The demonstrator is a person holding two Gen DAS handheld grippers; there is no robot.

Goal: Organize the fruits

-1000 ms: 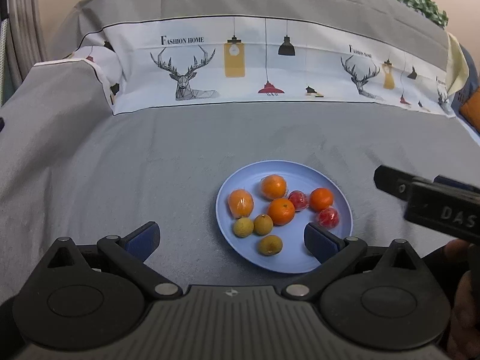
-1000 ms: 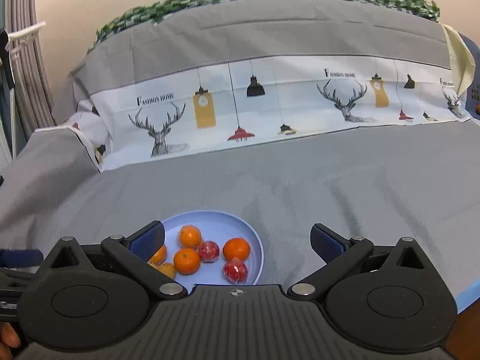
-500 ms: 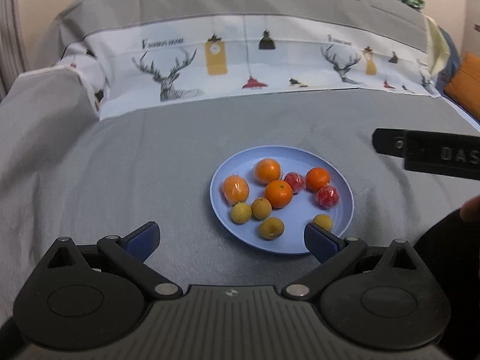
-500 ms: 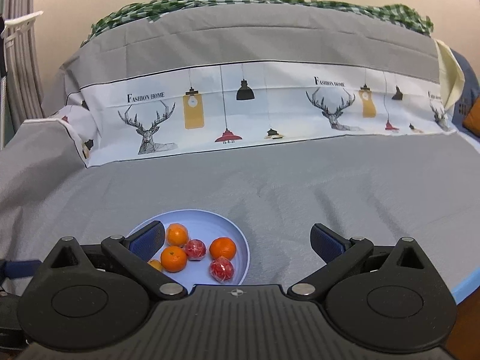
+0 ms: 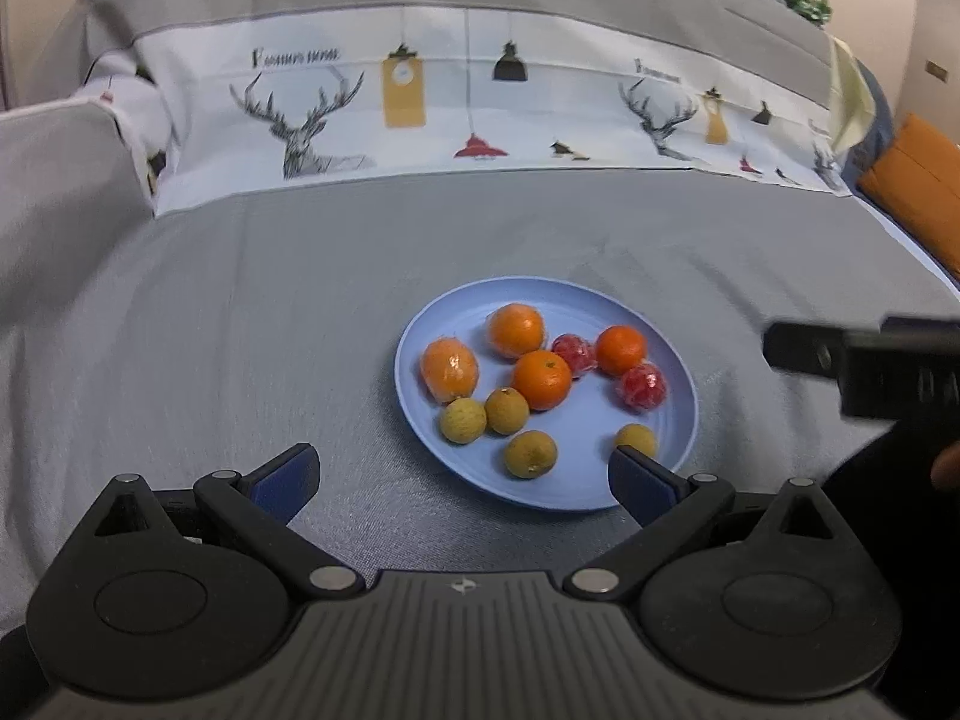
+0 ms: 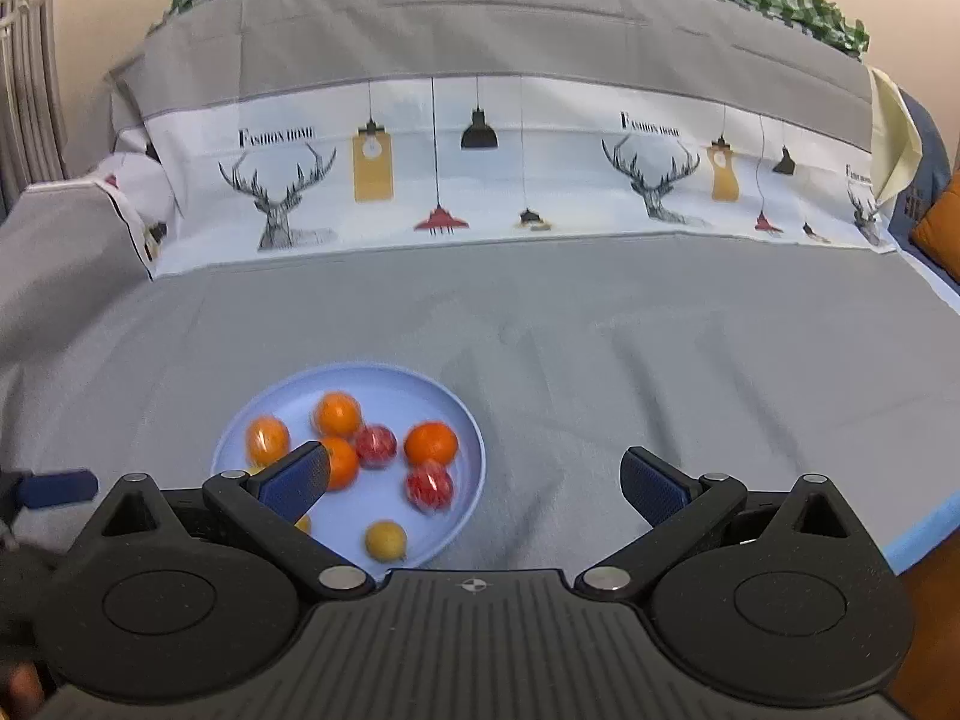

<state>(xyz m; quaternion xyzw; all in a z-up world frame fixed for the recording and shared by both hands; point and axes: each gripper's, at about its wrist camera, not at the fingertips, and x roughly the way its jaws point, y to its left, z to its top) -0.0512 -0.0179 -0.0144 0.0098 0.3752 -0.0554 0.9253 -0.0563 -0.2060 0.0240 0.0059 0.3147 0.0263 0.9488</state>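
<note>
Both tongs are spread wide and hold nothing. The left gripper [image 5: 462, 477] hovers at the near rim of a blue plate [image 5: 681, 381]; the right gripper [image 6: 474, 480] hangs just beside the plate's right edge. All the fruit sits on that plate: four oranges [image 5: 541, 379], two red fruits in wrap [image 5: 642, 385], four small yellow-brown fruits [image 5: 530, 453], loosely grouped by kind. The plate rests on a grey bedsheet [image 5: 240, 330], probably so nothing rolls.

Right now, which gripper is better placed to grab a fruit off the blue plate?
Probably the left gripper: its open jaws face the blue plate almost head-on, near the yellowish fruit. The right gripper, also open, mostly faces bare grey cloth.
</note>
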